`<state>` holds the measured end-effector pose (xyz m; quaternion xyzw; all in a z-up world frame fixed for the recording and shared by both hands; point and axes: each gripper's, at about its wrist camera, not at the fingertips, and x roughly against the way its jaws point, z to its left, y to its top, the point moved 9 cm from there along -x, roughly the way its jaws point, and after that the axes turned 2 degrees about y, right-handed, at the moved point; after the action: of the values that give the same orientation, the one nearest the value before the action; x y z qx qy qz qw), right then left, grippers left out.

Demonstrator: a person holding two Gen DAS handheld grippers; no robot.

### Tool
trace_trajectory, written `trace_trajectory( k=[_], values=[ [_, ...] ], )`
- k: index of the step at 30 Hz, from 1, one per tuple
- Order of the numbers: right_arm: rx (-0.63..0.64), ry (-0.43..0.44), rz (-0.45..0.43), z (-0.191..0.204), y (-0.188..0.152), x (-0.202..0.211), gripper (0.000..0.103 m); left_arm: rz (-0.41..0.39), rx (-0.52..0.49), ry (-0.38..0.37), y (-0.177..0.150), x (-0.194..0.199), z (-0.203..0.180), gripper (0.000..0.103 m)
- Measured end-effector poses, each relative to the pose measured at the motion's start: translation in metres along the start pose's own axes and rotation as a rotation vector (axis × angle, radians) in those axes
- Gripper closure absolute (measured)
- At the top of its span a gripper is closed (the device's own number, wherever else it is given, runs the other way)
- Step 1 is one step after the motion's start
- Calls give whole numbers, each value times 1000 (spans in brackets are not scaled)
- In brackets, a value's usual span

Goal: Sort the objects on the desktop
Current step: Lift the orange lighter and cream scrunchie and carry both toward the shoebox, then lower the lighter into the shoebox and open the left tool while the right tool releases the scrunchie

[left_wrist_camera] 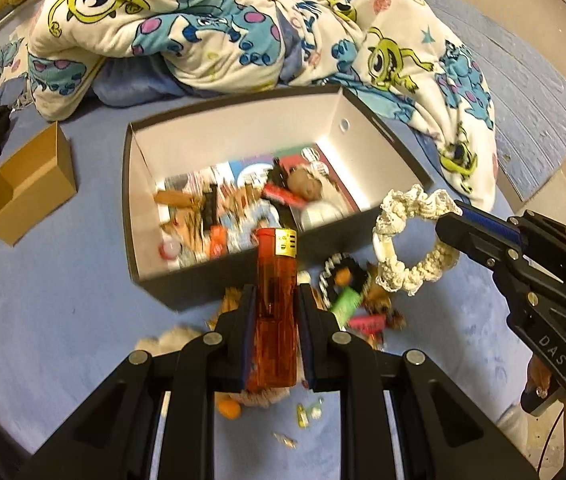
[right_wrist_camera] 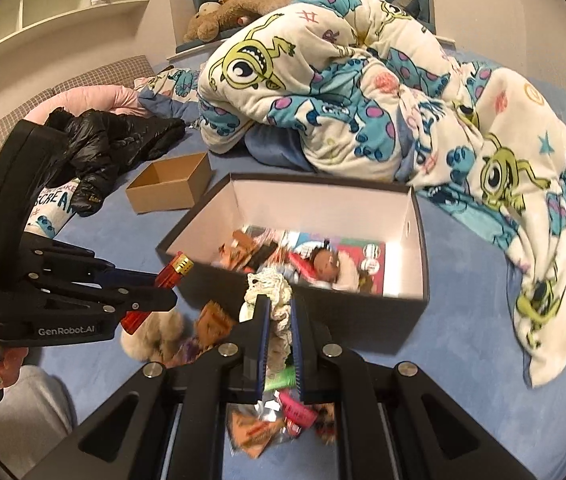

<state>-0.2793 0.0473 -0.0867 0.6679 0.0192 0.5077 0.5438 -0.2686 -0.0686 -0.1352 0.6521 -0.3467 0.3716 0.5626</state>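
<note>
Lighter: the orange lighter [left_wrist_camera: 276,280] is pinched in the left gripper [left_wrist_camera: 276,312], above the box's near wall.
Scrunchie: the cream scrunchie [left_wrist_camera: 411,240] is pinched in the right gripper [right_wrist_camera: 279,320].
Writing: "GenRobot.AI" on the left gripper, "DAS" on the right.
Box: the dark box [left_wrist_camera: 211,276] holds toys and booklets.
Around: small brown box [left_wrist_camera: 31,188], monster blanket [left_wrist_camera: 243,28].

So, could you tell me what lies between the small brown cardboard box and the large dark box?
Only bare blue bedsheet, in both views.

bed [left_wrist_camera: 63,344]: blue sheet; grey box [left_wrist_camera: 187,284]; cardboard box [left_wrist_camera: 31,192]; blanket [left_wrist_camera: 243,28]; trinkets [left_wrist_camera: 359,308]
</note>
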Motion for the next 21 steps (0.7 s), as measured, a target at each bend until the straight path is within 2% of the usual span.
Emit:
trace_trajectory(
  k=[11,21],
  values=[
    [-60,-19,-8,-24,50,-47,93,-2,15,42,60,-39,26,83],
    [-58,-33,78,-38,52,-112,93,67,32,50,68,-99,33,83]
  ],
)
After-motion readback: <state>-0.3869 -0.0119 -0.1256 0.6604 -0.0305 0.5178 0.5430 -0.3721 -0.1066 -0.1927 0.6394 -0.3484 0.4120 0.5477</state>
